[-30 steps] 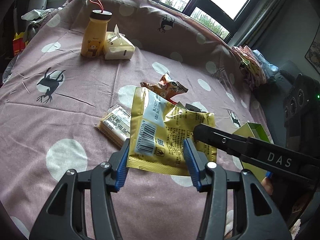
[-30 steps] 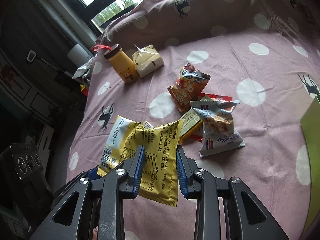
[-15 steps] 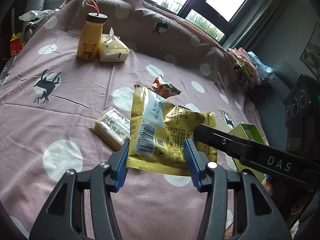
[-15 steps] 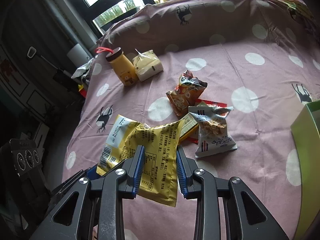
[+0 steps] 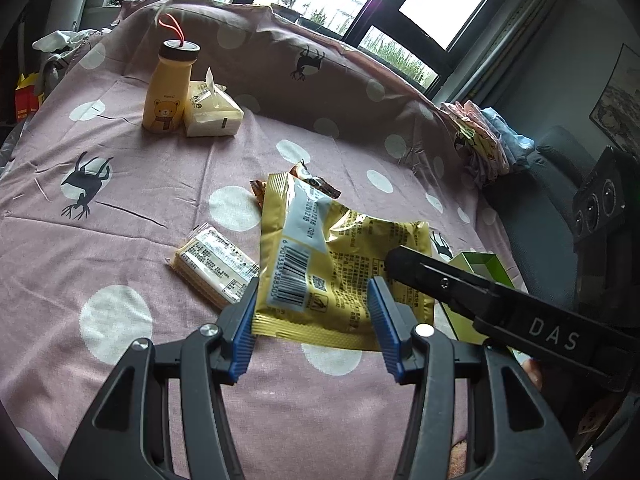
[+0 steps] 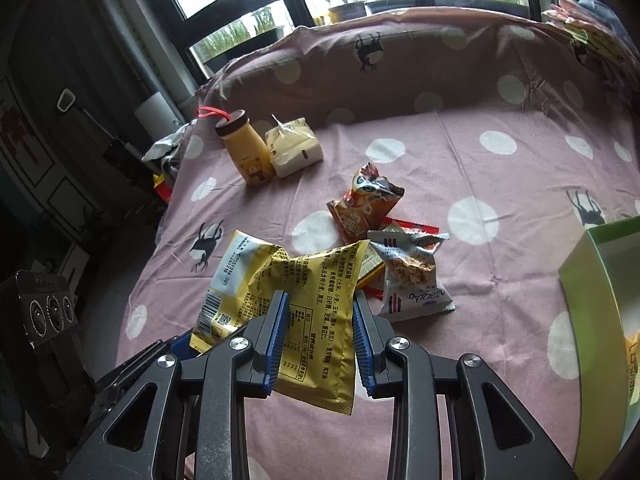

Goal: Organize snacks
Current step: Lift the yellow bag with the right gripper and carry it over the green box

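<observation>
Hanging clear of the pink dotted cloth (image 5: pixel 120 200), the yellow snack bag (image 5: pixel 340 272) is now a touch higher than a second ago, and the green box (image 6: pixel 592 320) has slid into the right wrist view at 3 o'clock. Both grippers clamp the bag: left gripper (image 5: pixel 312 320) across its barcode end, right gripper (image 6: pixel 316 332) on the other end. 3 loose snacks lie at 12 o'clock of the right gripper. Likely the bag is heading boxward.

snack pile (image 6: pixel 384 240) ahead, green box (image 6: pixel 592 312) right
</observation>
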`<action>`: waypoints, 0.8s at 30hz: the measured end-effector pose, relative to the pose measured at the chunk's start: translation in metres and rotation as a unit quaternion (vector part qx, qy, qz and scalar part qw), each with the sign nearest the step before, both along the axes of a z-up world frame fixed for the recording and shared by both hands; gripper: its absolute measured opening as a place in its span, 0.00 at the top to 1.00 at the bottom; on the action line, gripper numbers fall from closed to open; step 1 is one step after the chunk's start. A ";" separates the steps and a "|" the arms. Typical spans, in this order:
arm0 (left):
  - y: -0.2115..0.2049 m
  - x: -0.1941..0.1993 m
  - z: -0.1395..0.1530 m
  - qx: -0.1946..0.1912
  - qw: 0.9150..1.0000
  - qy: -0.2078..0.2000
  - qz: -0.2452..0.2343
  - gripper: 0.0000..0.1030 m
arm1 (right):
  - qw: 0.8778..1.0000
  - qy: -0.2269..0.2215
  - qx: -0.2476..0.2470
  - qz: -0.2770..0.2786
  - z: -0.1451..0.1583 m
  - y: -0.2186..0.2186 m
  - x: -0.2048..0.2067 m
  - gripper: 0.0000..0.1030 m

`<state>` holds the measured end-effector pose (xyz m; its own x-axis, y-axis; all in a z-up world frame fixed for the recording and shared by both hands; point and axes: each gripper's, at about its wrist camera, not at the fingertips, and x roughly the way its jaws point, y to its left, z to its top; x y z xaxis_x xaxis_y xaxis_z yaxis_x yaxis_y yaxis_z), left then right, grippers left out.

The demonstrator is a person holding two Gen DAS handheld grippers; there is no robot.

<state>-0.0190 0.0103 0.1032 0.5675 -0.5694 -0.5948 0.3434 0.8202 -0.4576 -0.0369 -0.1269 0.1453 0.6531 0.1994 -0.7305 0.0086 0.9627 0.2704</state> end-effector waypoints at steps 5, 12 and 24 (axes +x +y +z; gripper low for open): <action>-0.008 -0.005 0.011 -0.001 1.000 -0.011 -0.005 0.50 | 1.000 -0.015 -0.005 -0.004 0.011 -0.005 -0.008 0.68; -0.027 -0.013 0.031 0.011 0.999 -0.039 -0.018 0.50 | 0.999 -0.042 0.001 -0.014 0.028 -0.021 -0.023 0.68; -0.083 -0.020 0.051 0.023 0.996 -0.063 -0.064 0.50 | 0.995 -0.075 0.009 -0.061 0.050 -0.070 -0.050 0.68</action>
